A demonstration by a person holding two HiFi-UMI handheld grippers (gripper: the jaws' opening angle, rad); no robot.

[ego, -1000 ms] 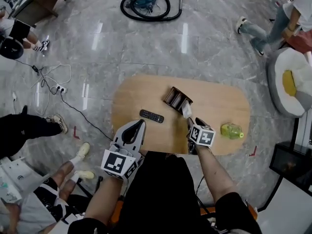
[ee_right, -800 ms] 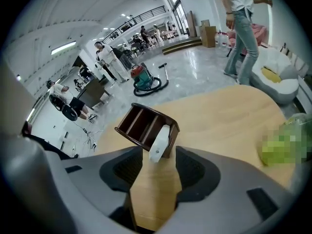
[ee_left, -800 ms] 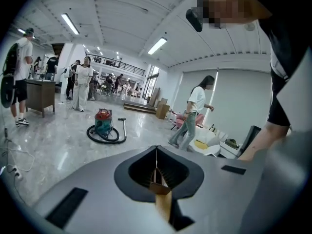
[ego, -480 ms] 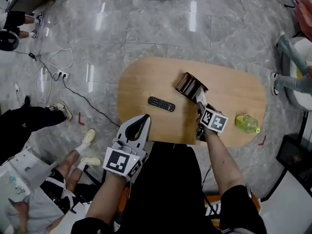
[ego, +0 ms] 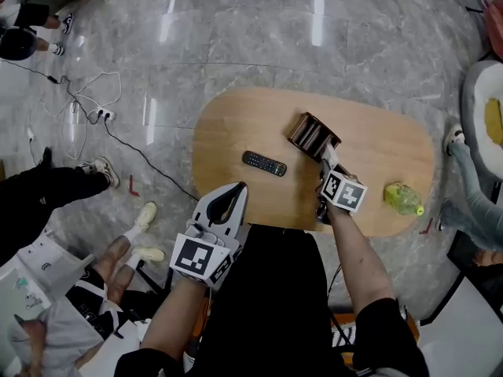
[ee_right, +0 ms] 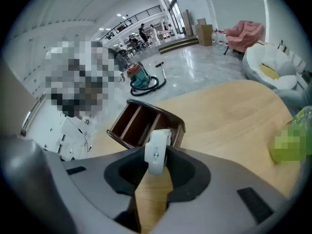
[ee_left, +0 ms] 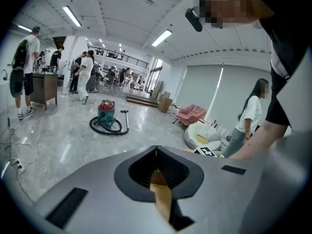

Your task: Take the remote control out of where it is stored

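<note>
A black remote control (ego: 264,163) lies flat on the oval wooden table (ego: 236,124), left of a brown compartmented holder (ego: 313,136) (ee_right: 141,123). My right gripper (ego: 323,165) (ee_right: 157,165) is at the holder's near side. Its jaws are closing on a narrow white remote control (ego: 324,155) (ee_right: 157,150), seen end-on, whose far end reaches the holder's rim. The pads touch it on both sides. My left gripper (ego: 238,187) (ee_left: 156,151) hovers at the table's front edge, shut and holding nothing.
A green plastic bottle (ego: 403,199) (ee_right: 292,140) lies on the table's right end. Cables and a power strip (ego: 102,116) trail over the marble floor to the left. People's legs and shoes (ego: 141,218) are close to the table's front left.
The head view has shifted a little. My right gripper stays at the holder's near side with the white remote between its jaws. The left gripper is still shut in the same place.
</note>
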